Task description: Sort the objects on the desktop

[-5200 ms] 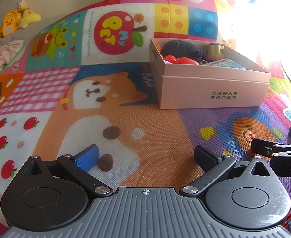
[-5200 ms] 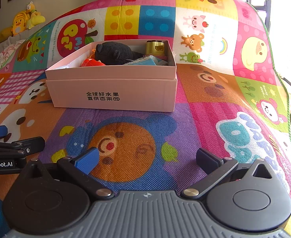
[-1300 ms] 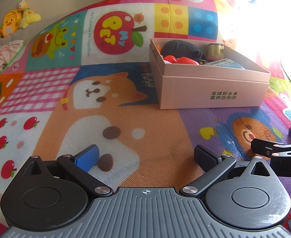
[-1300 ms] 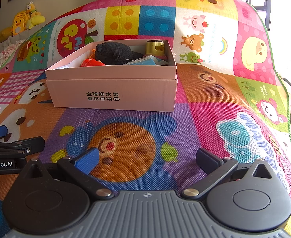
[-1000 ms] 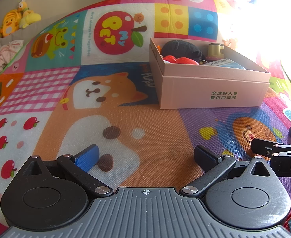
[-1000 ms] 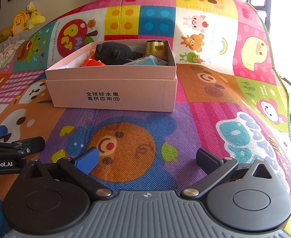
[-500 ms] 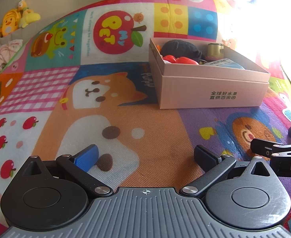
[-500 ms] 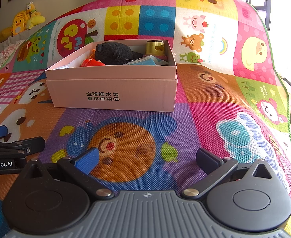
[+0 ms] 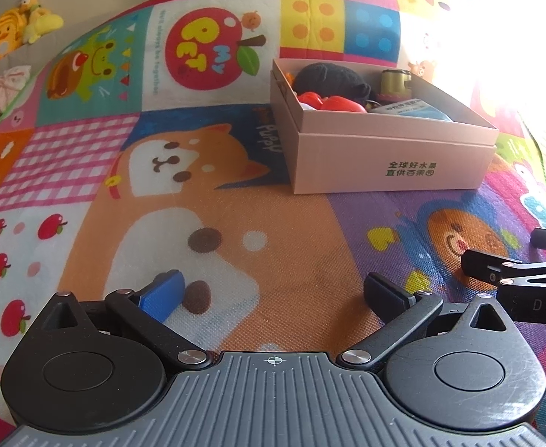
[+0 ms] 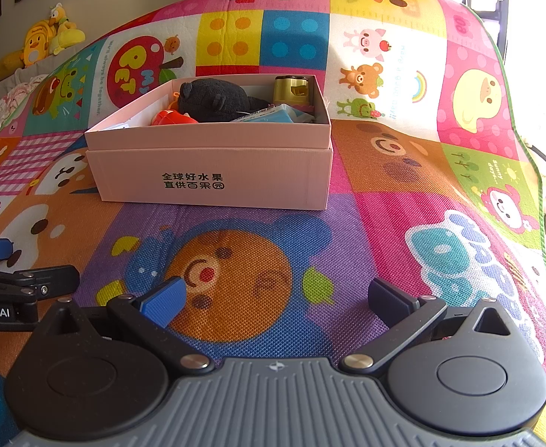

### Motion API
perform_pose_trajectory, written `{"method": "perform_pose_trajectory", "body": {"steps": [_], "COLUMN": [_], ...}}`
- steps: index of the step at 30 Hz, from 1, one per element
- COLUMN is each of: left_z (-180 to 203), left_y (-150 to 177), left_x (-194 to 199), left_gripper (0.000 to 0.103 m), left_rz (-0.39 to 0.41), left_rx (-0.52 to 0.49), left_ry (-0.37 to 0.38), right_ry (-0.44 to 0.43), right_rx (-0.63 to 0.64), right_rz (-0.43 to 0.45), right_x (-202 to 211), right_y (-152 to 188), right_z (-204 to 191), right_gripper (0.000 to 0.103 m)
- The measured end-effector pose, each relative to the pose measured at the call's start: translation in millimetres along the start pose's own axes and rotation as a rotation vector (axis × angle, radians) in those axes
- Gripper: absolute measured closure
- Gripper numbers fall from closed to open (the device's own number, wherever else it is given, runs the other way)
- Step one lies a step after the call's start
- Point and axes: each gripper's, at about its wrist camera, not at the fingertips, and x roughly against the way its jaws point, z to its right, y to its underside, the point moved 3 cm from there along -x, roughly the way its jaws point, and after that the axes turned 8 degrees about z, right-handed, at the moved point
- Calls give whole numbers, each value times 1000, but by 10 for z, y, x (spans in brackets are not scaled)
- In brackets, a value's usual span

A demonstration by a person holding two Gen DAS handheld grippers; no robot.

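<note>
Both empty, jaws spread wide: left claw (image 9: 273, 290) and right claw (image 10: 276, 298), low over the play mat (image 10: 403, 223), well short of the pink cardboard box (image 10: 213, 171). Inside the box: black plush toy (image 10: 213, 98), red toy (image 10: 172, 117), gold sharpener-like item (image 10: 291, 91) (identity uncertain), blue packet (image 10: 273, 116). Best approached from above the box's near wall, clear of the rim, one item per grasp.

Sunlit cartoon play mat (image 10: 392, 171)
</note>
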Motion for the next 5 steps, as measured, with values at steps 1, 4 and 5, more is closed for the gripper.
{"method": "perform_pose_trajectory", "body": {"steps": [1, 4, 5], "left_z": [-1, -2, 1], "left_y": [5, 5, 5], "left_x": [3, 4, 6], "left_gripper": [0, 0, 0], "left_rz": [3, 2, 2], "left_rx": [1, 9, 10], "left_ry": [-1, -5, -8], "right_ry": [0, 0, 0], "right_rx": [0, 0, 0], "right_rz": [0, 0, 0], "right_x": [-1, -1, -1], "right_y": [-1, -1, 0], "right_z": [0, 1, 0], "right_gripper": [0, 0, 0]}}
